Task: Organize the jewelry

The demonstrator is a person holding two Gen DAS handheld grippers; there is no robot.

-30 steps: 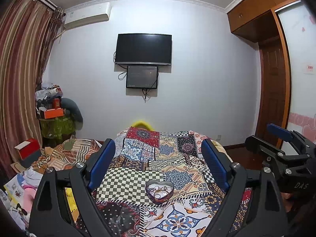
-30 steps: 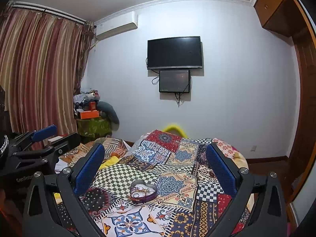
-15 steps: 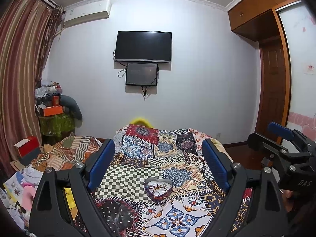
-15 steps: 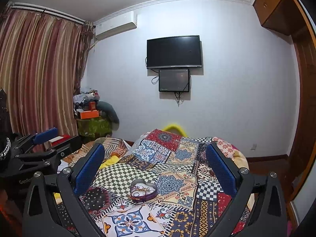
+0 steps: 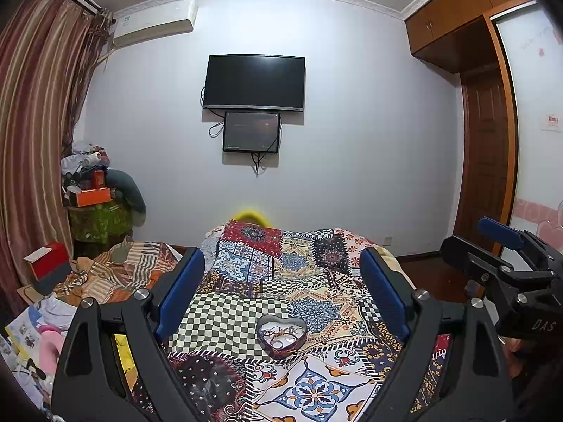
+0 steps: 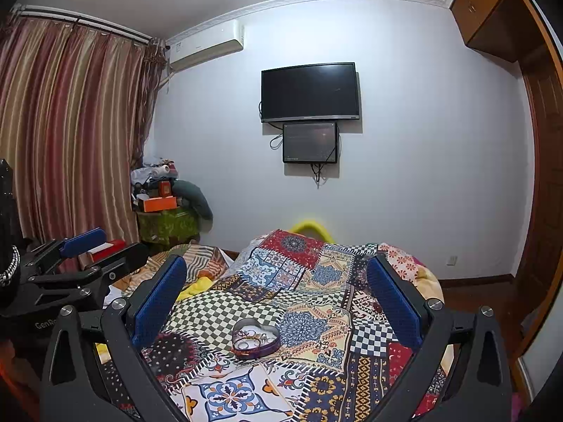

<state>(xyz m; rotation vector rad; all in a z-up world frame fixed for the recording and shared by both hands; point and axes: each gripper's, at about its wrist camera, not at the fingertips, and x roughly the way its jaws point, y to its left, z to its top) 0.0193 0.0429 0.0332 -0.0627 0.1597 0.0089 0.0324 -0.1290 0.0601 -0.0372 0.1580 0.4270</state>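
- My left hand-held gripper [image 5: 281, 292] and right hand-held gripper [image 6: 276, 299] both gape wide, holding nothing.
- The heart-shaped tin [image 5: 280, 336] on the bed [image 5: 316, 281] holds the jewelry [image 5: 281, 337]; start or finish, I can't judge.

Heart-shaped tin [image 6: 255, 341], perhaps bracelets inside.

White wall [image 5: 369, 133], TV [image 5: 254, 82] above small screen [image 5: 251, 132]. AC unit [image 5: 155, 23] top left. Striped curtains [image 6: 67, 133]. Wooden wardrobe [image 5: 454, 17] right. Patchwork bedspread [image 5: 281, 281].

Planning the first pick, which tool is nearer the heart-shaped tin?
Neither clearly. Left tool and right tool both hang open above the heart-shaped tin, apart from it.
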